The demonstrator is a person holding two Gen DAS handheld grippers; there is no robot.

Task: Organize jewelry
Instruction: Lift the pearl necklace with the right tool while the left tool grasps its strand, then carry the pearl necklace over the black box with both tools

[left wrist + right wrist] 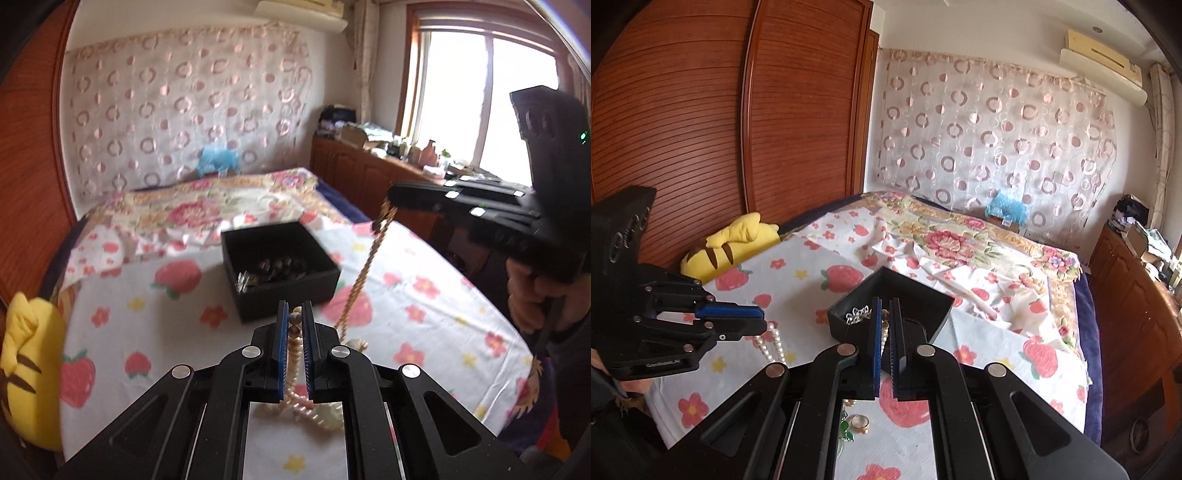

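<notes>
necklaces (293,354) in both grippers

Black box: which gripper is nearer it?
Right. The right gripper holds a gold chain beside the black box; the left gripper holds pearls farther off.

Both wrist views low, close over bedsheet (155,302) — facing headboard curtain; shared: black box (280,269), each other's gripper.
</notes>
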